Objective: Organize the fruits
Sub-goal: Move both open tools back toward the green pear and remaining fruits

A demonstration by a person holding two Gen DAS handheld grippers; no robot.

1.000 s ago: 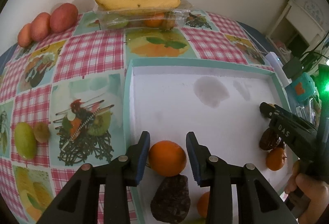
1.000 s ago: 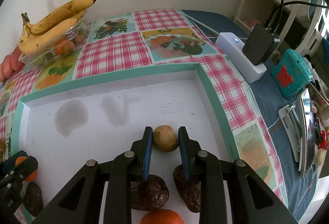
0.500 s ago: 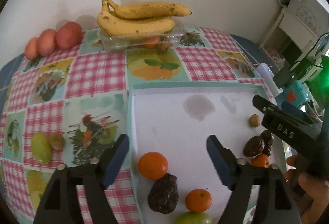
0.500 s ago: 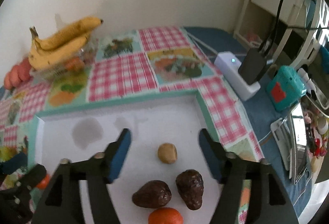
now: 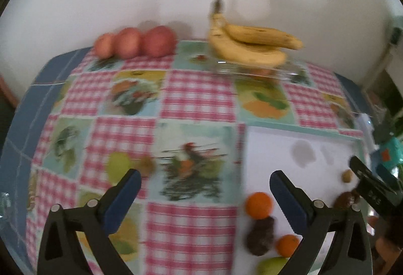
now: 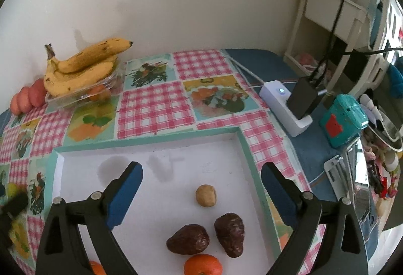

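- Both grippers have let go and pulled back since a second ago: the left gripper [image 5: 205,186], which then bracketed the orange [image 5: 259,205], now has its jaws spread wide and has swung left over the tablecloth, blurred by motion.
- Likewise the right gripper [image 6: 201,183] has released the small tan fruit [image 6: 206,195] and lifted away, jaws wide and holding nothing.
- Judging by this, two placements are done; more fruit outside the tray is probably next.
- White tray [image 6: 244,146]: it holds the orange, the tan fruit, two dark brown fruits [image 6: 188,239], and other small oranges at the near edge.
- Outside the tray, a green fruit [image 5: 118,166] with a small brown one just beside it lies near the left gripper.
- Bananas [image 5: 252,44] rest on a clear plastic box by the wall, three red apples [image 5: 136,42] beside them.
- Checked tablecloth [image 6: 156,103] covers the table; a white power strip [image 6: 284,103] sits to the right.
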